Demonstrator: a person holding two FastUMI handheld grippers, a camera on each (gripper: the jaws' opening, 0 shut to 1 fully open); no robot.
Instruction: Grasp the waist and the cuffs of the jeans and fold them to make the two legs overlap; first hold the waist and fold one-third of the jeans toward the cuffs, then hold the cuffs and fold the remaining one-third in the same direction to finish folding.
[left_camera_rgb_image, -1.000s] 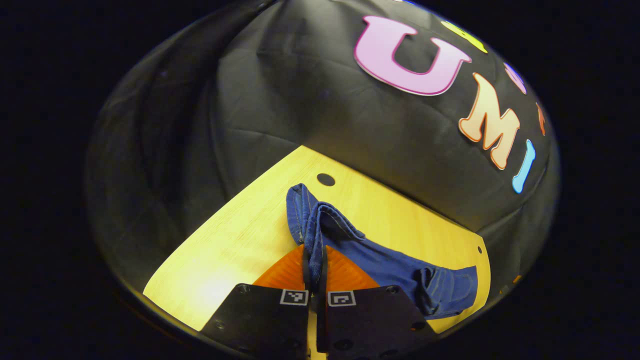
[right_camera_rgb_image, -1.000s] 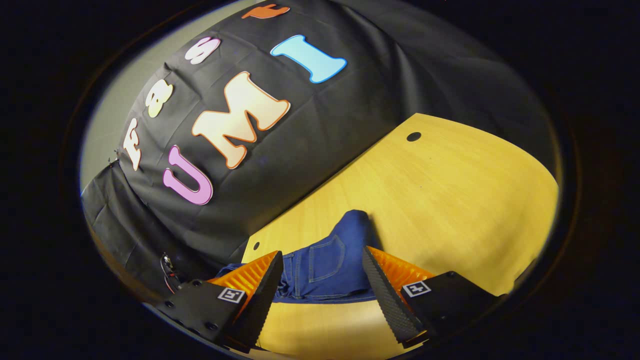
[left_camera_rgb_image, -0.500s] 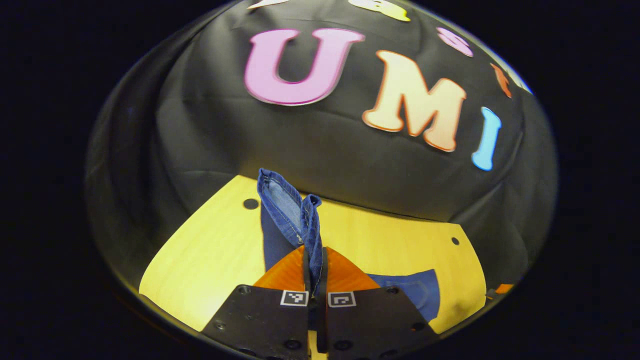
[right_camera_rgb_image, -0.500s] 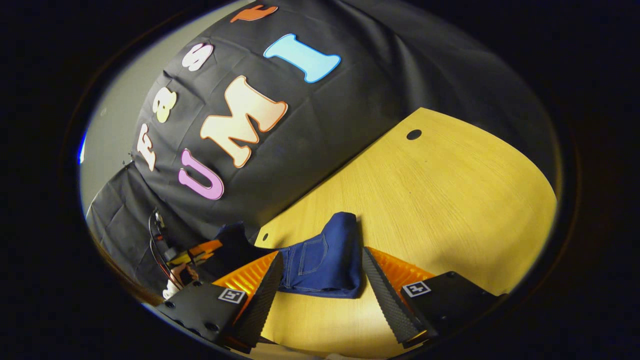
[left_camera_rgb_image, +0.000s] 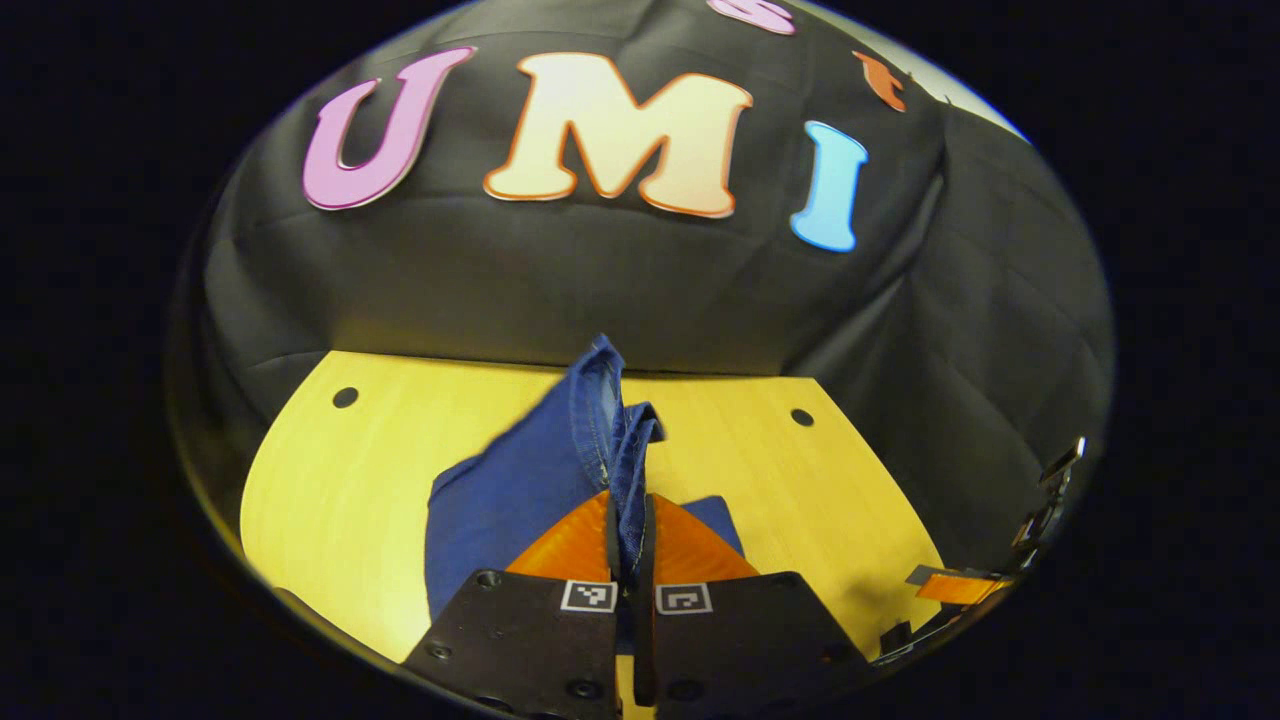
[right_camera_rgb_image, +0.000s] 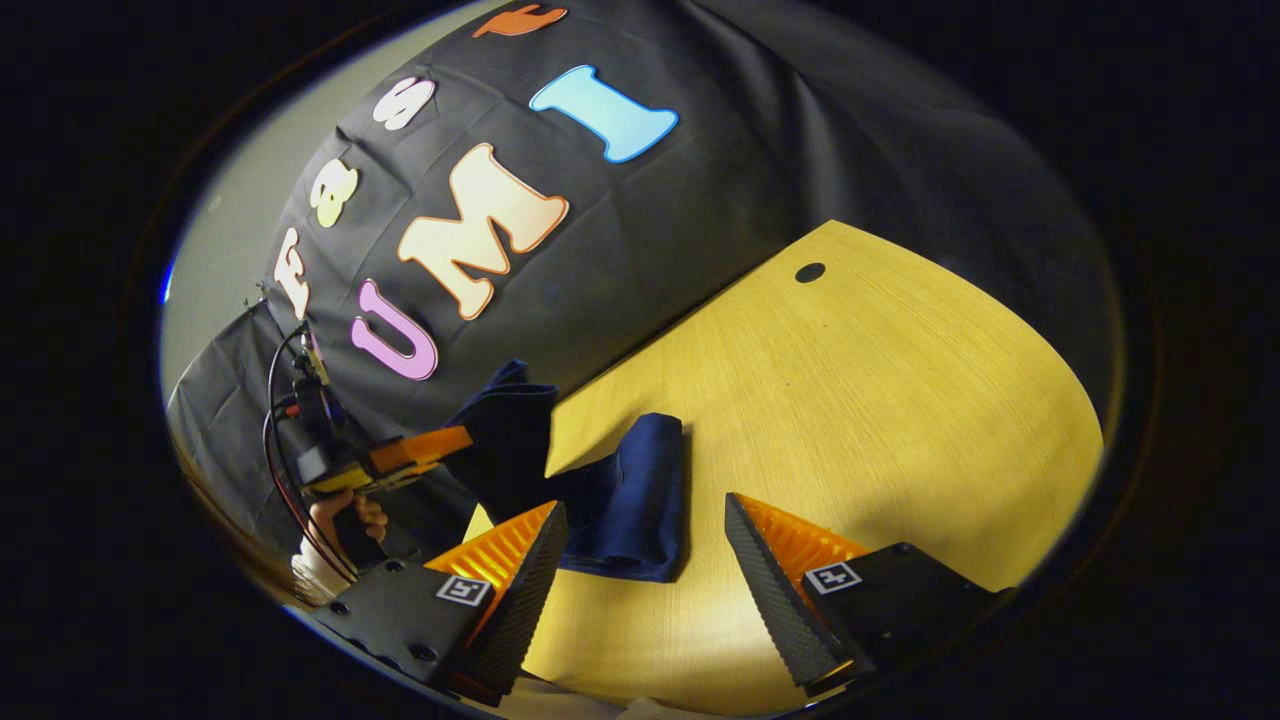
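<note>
- Left tool (left_camera_rgb_image: 628, 530) pinches the cuffs (left_camera_rgb_image: 612, 430) of the jeans (left_camera_rgb_image: 500, 500) tight and holds them up over the counter (left_camera_rgb_image: 330, 480).
- Right tool (right_camera_rgb_image: 640, 560) is wide open, holding nothing, near the folded part (right_camera_rgb_image: 630, 500).
- It should carry the cuffs across, lay them flat, then let go.

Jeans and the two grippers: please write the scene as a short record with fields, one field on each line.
jeans: blue denim, one end lifted, the rest folded on the table
table: light wooden top with small round holes
left gripper: fingers shut on a raised edge of the jeans; also seen from the side in the right gripper view
right gripper: fingers wide apart, holding nothing, low over the table near the folded part
person: a hand holds the left gripper
fold state: last fold under way, cloth not yet laid down
</note>
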